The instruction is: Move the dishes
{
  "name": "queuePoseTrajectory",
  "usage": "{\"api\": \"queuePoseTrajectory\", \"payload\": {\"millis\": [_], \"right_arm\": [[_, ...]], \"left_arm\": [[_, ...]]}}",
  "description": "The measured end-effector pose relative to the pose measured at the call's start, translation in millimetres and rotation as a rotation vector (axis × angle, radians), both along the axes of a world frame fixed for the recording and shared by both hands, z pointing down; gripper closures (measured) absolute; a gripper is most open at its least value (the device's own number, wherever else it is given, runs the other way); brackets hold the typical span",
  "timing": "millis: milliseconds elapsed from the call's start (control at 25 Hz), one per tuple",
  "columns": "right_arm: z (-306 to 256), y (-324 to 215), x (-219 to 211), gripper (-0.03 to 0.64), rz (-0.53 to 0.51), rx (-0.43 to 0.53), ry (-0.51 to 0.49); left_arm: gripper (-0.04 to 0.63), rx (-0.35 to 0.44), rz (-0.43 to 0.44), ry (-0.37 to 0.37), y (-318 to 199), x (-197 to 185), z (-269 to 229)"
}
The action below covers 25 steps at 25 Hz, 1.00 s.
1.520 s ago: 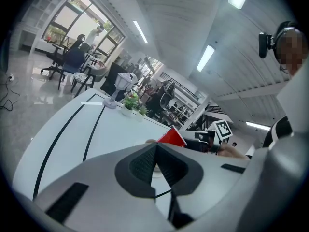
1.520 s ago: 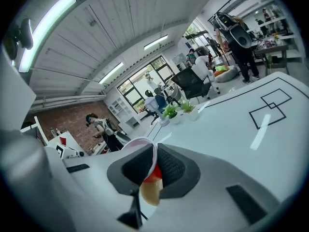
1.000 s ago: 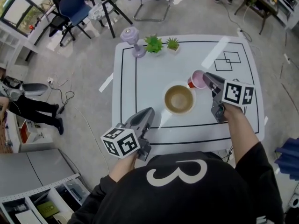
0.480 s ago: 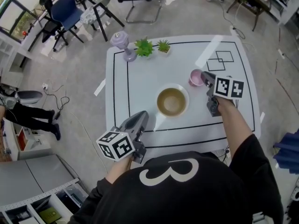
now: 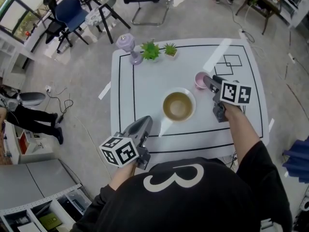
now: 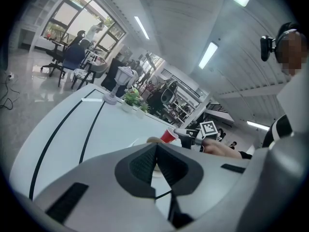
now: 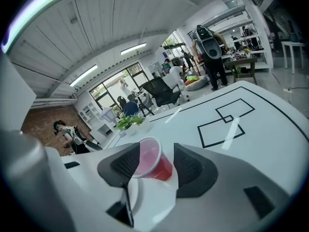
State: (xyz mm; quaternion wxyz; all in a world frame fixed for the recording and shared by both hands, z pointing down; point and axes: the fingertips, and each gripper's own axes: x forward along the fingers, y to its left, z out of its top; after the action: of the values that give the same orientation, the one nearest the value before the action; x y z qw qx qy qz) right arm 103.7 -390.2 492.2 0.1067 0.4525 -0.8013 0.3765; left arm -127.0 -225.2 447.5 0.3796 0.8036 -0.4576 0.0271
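One bowl [image 5: 178, 105], one cup [image 5: 201, 79], two plants [image 5: 150, 50] [image 5: 169, 49], one purple ornament [image 5: 127, 46]

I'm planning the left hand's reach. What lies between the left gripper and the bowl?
Nothing stands there: in the head view, only bare white table separates the left gripper from the bowl.

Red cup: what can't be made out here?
- Head view: red cup, right side covered by right gripper.
- Right gripper view: jaws have just been opening round the cup; contact unclear, one pad overlaps the rim.
- Left gripper view: bowl mostly behind shut left gripper.
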Motion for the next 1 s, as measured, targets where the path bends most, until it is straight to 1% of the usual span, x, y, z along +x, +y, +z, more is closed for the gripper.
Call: {"api": "queuePoseTrajectory", "payload": {"millis": [200, 280, 360, 480, 760, 1000], "right_arm": [[-13, 13, -5, 0.329, -0.050, 0.046, 0.006], [-19, 20, -6, 0.317, -0.069, 0.070, 0.023], [-25, 28, -8, 0.313, -0.082, 0.086, 0.034], [-26, 44, -9, 0.313, -0.093, 0.081, 0.040], [-4, 87, -31, 0.324, -0.173, 0.006, 0.026], [14, 106, -61, 0.344, -0.237, -0.031, 0.017]], "left_arm": [[0.594, 0.002, 0.000, 0.005, 5, 2, 0], [0.594, 0.005, 0.004, 0.008, 7, 2, 0], [0.594, 0.008, 0.006, 0.011, 8, 3, 0], [0.594, 0.010, 0.007, 0.018, 12, 4, -1], [0.594, 0.010, 0.020, 0.024, 22, 6, 0], [0.594, 0.006, 0.022, 0.022, 25, 6, 4]]}}
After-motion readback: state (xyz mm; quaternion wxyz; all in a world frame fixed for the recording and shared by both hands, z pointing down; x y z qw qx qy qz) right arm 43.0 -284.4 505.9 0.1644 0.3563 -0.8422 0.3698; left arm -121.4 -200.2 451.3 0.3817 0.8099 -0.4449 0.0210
